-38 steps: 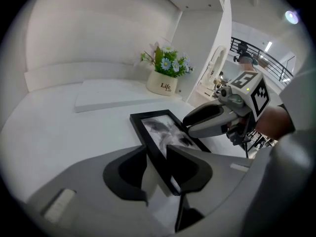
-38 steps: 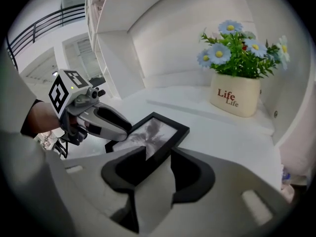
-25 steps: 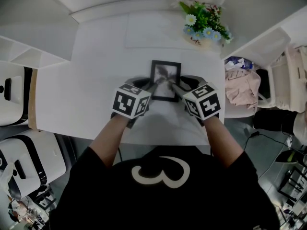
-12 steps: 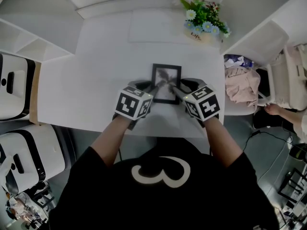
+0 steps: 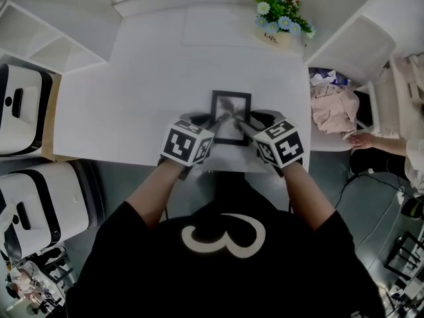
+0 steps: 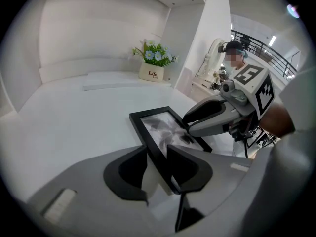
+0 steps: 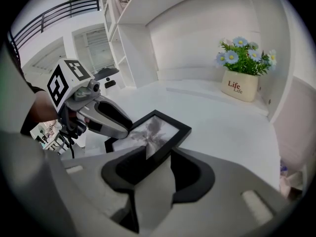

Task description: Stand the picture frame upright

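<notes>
A black picture frame (image 5: pixel 230 106) with a grey print lies about flat, low over the white table (image 5: pixel 132 98), close to its near edge. My left gripper (image 5: pixel 211 120) is shut on the frame's left edge (image 6: pixel 148 132), which runs between its fingers (image 6: pixel 190 167). My right gripper (image 5: pixel 246 125) is shut on the frame's right edge (image 7: pixel 170 135). In the left gripper view the right gripper (image 6: pixel 190 127) reaches over the frame's far side. The right gripper view shows the left gripper (image 7: pixel 126 127) at the frame's other side. Whether the frame touches the table I cannot tell.
A pot of blue and white flowers (image 5: pixel 278 20) stands at the table's back right, and a flat white board (image 5: pixel 218 25) lies beside it. White shelves (image 5: pixel 40 38) flank the left. A chair with clothes (image 5: pixel 334 108) and a person's hand (image 5: pixel 368 141) are at the right.
Both grippers have drawn the frame toward the table's near edge, holding it the same way. A person's hand has come in at the right.
</notes>
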The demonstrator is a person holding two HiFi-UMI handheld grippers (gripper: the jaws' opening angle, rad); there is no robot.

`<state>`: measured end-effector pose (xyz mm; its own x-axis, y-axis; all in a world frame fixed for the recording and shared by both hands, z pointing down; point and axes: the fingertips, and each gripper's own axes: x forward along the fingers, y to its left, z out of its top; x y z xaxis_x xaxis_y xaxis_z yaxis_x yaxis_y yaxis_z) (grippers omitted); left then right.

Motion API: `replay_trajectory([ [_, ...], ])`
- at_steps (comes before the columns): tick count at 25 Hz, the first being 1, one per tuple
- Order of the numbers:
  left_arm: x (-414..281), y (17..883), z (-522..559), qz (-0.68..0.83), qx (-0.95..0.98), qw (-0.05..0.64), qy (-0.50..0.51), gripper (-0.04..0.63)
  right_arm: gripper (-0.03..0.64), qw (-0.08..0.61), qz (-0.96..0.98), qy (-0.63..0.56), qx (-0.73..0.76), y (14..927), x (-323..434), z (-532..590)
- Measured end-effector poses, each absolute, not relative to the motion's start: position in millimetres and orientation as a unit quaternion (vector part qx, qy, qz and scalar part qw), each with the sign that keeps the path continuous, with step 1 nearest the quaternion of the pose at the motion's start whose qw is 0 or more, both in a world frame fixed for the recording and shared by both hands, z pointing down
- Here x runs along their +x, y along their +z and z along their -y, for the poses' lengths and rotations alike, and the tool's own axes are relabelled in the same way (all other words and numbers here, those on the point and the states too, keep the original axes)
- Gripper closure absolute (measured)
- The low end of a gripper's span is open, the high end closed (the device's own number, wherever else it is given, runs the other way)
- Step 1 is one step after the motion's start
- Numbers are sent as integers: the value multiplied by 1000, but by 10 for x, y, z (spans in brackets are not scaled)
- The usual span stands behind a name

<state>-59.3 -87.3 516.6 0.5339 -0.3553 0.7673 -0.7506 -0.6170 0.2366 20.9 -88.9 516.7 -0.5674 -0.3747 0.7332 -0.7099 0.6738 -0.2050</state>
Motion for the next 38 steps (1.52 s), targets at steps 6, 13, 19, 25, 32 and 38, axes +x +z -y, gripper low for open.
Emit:
replay_trajectory([
  [6,-585,5166,549,334,827,286,351,469,456,339,850,248,318,5169,215,575],
  [13,-620,5165,144,336,823,283,361,469,456,336,851,248,318,5165,183,178],
  [19,-615,5168,-139,346,821,281,358,469,456,331,854,246,318,5169,189,-100],
  [25,-616,5154,-312,358,818,287,347,469,462,323,856,247,320,5161,190,-267],
  [32,-625,5172,-400,363,814,295,344,469,463,321,856,249,319,5176,189,-351],
  [38,-648,5176,-424,364,812,305,339,469,463,313,855,262,319,5184,178,-369],
])
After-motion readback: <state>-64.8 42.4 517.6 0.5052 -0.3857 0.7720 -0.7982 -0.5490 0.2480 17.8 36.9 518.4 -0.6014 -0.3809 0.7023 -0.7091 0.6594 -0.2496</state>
